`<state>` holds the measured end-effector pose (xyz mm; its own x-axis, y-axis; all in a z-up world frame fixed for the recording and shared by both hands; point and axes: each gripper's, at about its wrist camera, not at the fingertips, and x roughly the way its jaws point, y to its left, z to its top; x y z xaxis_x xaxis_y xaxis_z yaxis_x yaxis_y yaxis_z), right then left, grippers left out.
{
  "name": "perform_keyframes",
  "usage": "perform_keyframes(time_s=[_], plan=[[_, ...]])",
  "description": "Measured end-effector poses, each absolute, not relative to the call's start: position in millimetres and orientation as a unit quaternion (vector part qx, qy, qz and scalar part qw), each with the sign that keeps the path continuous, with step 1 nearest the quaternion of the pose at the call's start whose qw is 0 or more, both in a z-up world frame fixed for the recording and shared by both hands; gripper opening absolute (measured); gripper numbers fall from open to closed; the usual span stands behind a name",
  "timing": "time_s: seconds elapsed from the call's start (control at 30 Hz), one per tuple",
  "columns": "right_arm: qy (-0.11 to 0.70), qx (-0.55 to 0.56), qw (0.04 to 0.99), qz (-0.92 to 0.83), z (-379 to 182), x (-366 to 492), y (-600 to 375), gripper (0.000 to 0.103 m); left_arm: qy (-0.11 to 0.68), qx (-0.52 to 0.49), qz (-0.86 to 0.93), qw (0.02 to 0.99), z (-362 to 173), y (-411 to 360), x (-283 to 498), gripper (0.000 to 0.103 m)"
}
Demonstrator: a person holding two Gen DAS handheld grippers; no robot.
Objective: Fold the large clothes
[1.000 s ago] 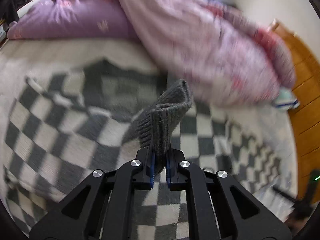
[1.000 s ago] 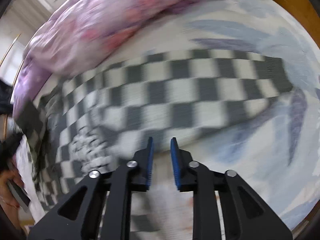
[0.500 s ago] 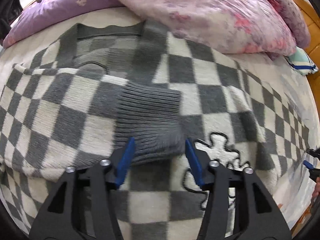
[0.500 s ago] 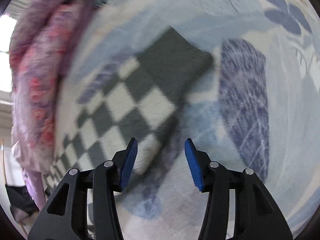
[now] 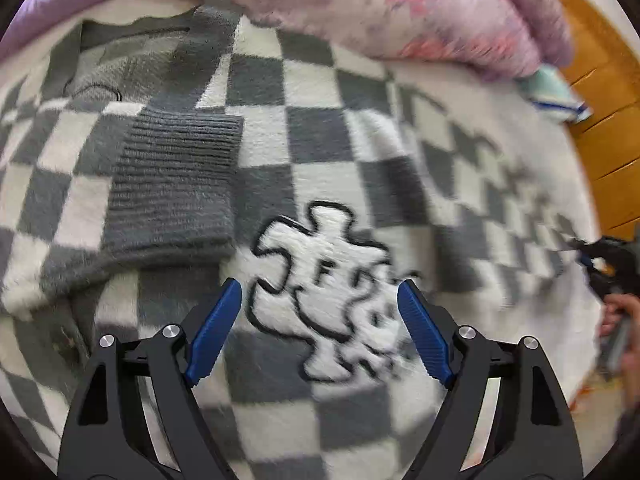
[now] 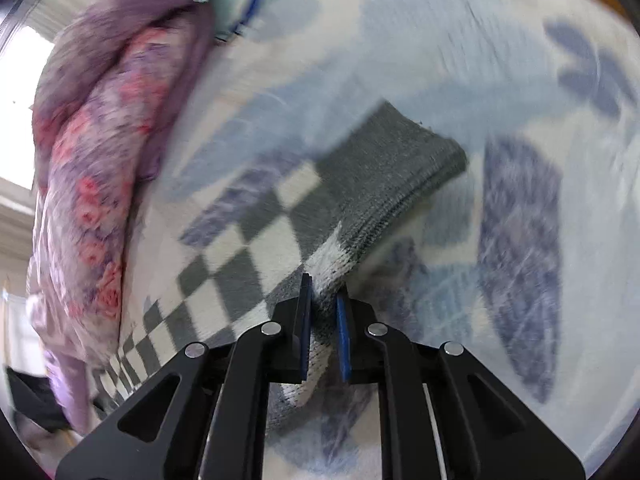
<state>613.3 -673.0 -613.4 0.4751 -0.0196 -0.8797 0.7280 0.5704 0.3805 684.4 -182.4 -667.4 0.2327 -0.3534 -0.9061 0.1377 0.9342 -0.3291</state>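
Note:
A grey-and-white checkered sweater [image 5: 332, 184] lies spread on the bed. One sleeve is folded across its chest, its ribbed grey cuff [image 5: 172, 192] lying flat. A white patch with black outline [image 5: 324, 292] sits on the front. My left gripper [image 5: 320, 316] is open and empty just above that patch. My right gripper [image 6: 322, 300] is shut on the other sleeve [image 6: 280, 248] near its grey ribbed cuff [image 6: 396, 168], which lies out on the sheet. The right gripper also shows at the left wrist view's far right edge [image 5: 600, 264].
A pink and purple floral quilt [image 5: 400, 12] is heaped along the far side of the bed, also in the right wrist view [image 6: 100, 152]. The blue-patterned sheet [image 6: 520, 240] covers the bed. A small teal cloth [image 5: 556, 92] lies by the wooden bed frame [image 5: 600, 80].
My left gripper let go of the cuff, opened wider and drew back over the sweater's front. My right gripper moved onto the other sleeve and shut on it.

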Motion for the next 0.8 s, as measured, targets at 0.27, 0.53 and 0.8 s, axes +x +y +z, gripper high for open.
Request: perform_keyframes(time_s=[0.27, 0.53, 0.8], plan=[[0.397, 0.255, 0.865, -0.174, -498.1, 656.5, -550.6, 0.01, 0.578, -0.125, -0.09, 0.801, -617.2, -81.9, 667.0, 0.081], [0.378, 0.258, 0.889, -0.016, -440.9, 700.5, -356.7, 0.009, 0.559, -0.138, -0.006, 0.817, -587.4, 83.7, 656.0, 0.081], [0.465, 0.262, 0.838, 0.111, -501.4, 715.7, -138.4, 0.009, 0.549, -0.162, 0.035, 0.819, -573.2, 209.7, 635.6, 0.081]])
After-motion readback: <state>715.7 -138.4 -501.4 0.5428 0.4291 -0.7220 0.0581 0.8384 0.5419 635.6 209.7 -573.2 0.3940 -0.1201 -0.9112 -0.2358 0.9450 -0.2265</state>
